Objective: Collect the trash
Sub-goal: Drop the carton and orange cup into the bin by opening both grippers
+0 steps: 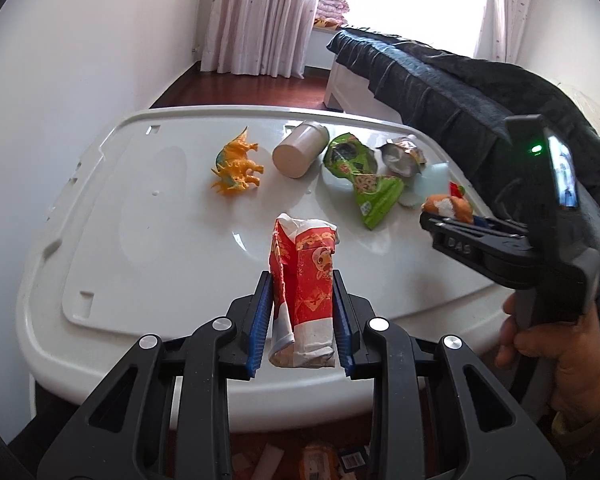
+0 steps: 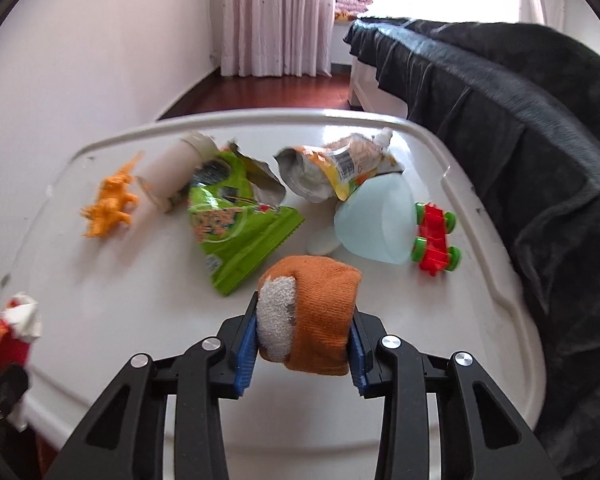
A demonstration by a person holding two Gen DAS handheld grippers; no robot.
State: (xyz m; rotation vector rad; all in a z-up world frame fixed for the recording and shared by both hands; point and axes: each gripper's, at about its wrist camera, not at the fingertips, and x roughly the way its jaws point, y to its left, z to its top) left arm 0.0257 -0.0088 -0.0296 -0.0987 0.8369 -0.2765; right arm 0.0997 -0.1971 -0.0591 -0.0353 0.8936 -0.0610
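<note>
Above the white tray (image 1: 100, 240), left gripper (image 1: 300, 280) pinches a crumpled red wrapper (image 1: 304, 288); right gripper (image 2: 304, 320) clamps an orange sock (image 2: 320, 320). Risk: the thin wrapper slips free; the green snack bag (image 2: 236, 224) remains uncollected

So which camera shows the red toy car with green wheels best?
The right wrist view: the toy car lies in full sight beside the pale blue cup. In the left wrist view only a small red-green bit shows behind the right tool.
</note>
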